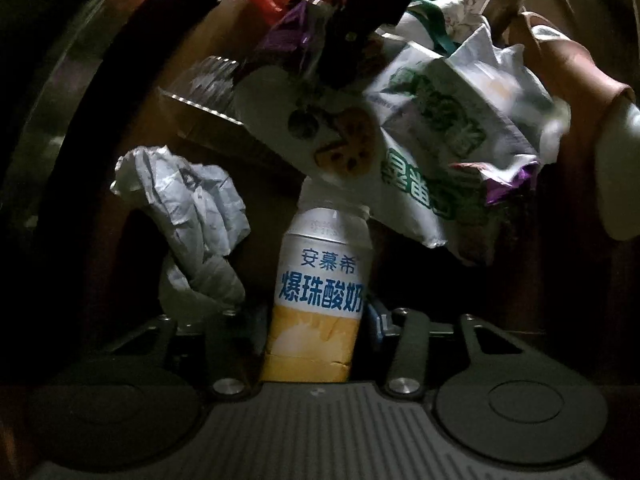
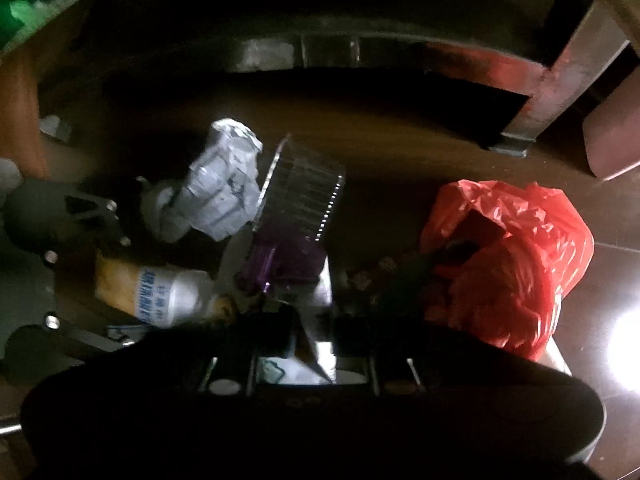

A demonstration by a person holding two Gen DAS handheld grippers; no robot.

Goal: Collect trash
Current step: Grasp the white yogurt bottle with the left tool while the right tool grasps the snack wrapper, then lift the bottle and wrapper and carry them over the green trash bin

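Observation:
A yogurt drink bottle, white label over a yellow base, lies on the dark brown floor between the fingers of my left gripper, whose pads press on both its sides. The right wrist view shows the same bottle in the left gripper. My right gripper is shut on a white snack wrapper; in the left wrist view it comes down from above onto that wrapper, which is printed with lotus root slices. The wrapper's edge overlaps the bottle's cap.
Trash lies close around: a crumpled grey-white bag, a clear plastic tray, a purple wrapper, a white bag with green lettering and a red plastic bag. A dark furniture leg stands beyond.

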